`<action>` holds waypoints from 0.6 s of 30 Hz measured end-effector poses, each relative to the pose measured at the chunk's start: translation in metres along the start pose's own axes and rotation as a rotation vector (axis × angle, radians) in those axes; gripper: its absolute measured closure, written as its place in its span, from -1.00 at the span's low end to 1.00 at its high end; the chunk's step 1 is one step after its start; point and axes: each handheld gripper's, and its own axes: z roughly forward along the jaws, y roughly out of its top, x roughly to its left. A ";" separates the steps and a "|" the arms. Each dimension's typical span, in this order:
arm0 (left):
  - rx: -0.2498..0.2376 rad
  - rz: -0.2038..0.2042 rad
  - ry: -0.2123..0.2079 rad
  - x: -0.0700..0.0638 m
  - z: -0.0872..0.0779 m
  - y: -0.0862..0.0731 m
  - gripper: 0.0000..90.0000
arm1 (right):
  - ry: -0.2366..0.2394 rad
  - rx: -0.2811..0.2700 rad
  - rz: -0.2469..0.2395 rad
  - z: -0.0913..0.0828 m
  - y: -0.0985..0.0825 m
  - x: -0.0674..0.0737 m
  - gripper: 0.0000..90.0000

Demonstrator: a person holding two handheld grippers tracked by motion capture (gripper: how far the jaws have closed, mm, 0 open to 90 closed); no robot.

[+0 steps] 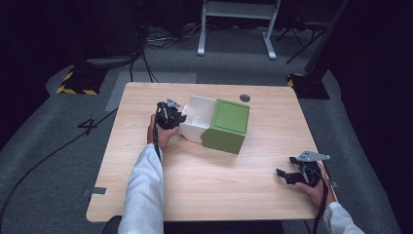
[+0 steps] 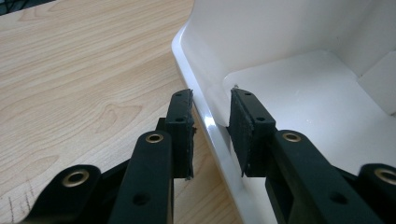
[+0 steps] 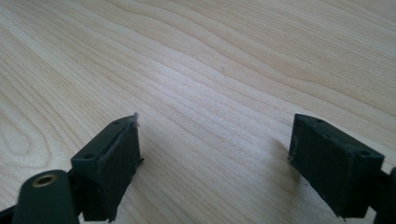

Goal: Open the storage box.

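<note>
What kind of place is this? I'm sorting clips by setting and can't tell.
Probably a lab or studio set up for recording. A lone wooden table stands on grey carpet with a taped number 4, cables trail across the floor, and black-and-yellow striped stand bases sit against dark surroundings.

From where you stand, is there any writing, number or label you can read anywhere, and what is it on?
"4": a large white numeral marked on the grey floor left of the table.
The green box, its white tray and both grippers carry no readable text.
</note>
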 end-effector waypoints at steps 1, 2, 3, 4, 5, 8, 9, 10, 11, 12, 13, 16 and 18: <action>0.002 -0.002 0.000 0.001 0.000 0.000 0.56 | 0.000 0.000 0.000 0.000 0.000 0.000 -0.63; 0.002 -0.011 0.001 0.002 0.000 -0.001 0.56 | 0.000 0.000 0.000 0.000 0.000 0.000 -0.63; 0.001 -0.009 0.002 0.003 -0.001 -0.001 0.55 | 0.000 0.000 0.000 0.000 0.000 0.000 -0.63; 0.007 -0.016 -0.001 0.004 -0.001 -0.001 0.55 | 0.000 0.000 0.000 0.000 0.000 0.000 -0.63; 0.008 -0.017 -0.001 0.004 -0.001 -0.002 0.53 | 0.000 0.000 0.000 0.000 0.000 0.000 -0.63; 0.016 -0.022 0.003 0.004 0.001 -0.002 0.48 | 0.000 0.000 -0.001 0.000 0.000 0.000 -0.63; 0.020 -0.023 0.007 0.004 0.002 -0.002 0.42 | 0.000 0.000 0.000 0.000 0.000 0.000 -0.63; 0.017 -0.023 0.010 0.004 0.002 -0.003 0.39 | 0.000 0.000 0.000 0.000 0.000 0.000 -0.63; 0.008 -0.024 0.007 0.005 0.000 -0.003 0.35 | 0.000 0.000 0.000 0.000 0.000 0.000 -0.63; -0.015 -0.033 -0.002 0.005 -0.001 -0.003 0.33 | 0.000 0.000 0.000 0.000 0.000 0.000 -0.63; -0.025 -0.035 -0.004 0.006 -0.004 -0.003 0.29 | 0.000 0.000 0.000 0.000 0.000 0.000 -0.63; -0.036 -0.038 -0.009 0.009 -0.010 0.000 0.20 | 0.000 0.000 0.000 0.000 0.000 0.000 -0.63; -0.047 -0.037 -0.003 0.010 -0.015 0.002 0.16 | 0.000 0.000 0.000 0.000 0.000 0.000 -0.63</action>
